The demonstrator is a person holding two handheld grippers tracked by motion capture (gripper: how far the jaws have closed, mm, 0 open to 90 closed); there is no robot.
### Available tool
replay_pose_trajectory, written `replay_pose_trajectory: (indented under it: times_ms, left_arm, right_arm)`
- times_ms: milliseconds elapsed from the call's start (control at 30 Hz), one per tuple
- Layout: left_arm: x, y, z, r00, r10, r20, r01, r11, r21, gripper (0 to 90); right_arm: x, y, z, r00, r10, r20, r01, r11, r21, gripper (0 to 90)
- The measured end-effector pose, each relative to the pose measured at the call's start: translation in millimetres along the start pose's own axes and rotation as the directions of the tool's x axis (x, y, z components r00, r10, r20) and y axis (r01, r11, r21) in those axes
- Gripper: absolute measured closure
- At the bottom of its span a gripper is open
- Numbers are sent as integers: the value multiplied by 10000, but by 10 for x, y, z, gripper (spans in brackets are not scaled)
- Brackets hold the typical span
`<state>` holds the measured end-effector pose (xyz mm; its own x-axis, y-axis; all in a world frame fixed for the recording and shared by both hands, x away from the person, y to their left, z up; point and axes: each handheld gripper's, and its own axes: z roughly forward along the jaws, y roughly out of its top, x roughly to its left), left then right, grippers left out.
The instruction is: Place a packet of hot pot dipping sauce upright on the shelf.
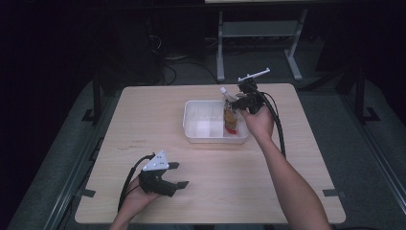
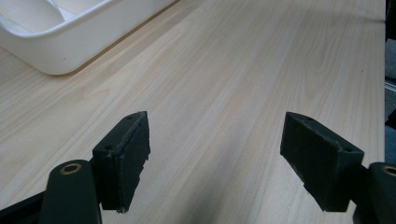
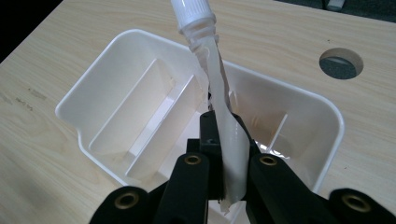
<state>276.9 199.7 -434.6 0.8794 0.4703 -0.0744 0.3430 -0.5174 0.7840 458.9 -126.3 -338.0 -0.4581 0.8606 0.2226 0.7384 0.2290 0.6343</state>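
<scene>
Sauce pouch (image 3: 229,144): pinched by right gripper (image 3: 227,140) over white divided tray (image 1: 191,125), frame centre; placement underway, release likely next. Left gripper (image 2: 215,158) spread, idle.

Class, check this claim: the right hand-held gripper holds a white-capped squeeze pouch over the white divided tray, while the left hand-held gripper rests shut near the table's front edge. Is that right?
Not quite. The left hand-held gripper is open, its jaws wide apart over bare table, as the left gripper view shows. The rest holds: the right hand-held gripper clamps the pouch over the tray.
</scene>
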Motion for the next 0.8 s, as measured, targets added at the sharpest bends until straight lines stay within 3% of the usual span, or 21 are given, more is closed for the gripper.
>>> replay_pose_trajectory:
  times_ms: [267,333,467,800]
  left_arm:
    - [-1,-1,1,10000,-4,-17,3,10000,-46,239]
    - [2,-3,7,10000,14,-17,-14,10000,-25,239]
    - [-2,-2,13,10000,68,-11,-68,10000,15,239]
    - [2,-8,6,9999,52,-145,-53,10000,-36,232]
  right_arm:
    - [-8,-76,89,10000,-48,-11,49,9993,367,855]
    - [-41,-97,67,9995,181,-245,-173,9994,312,839]
    - [-60,-97,19,9995,202,-237,-196,9995,242,810]
    - [-69,-110,-63,9993,-22,-363,36,9993,368,763]
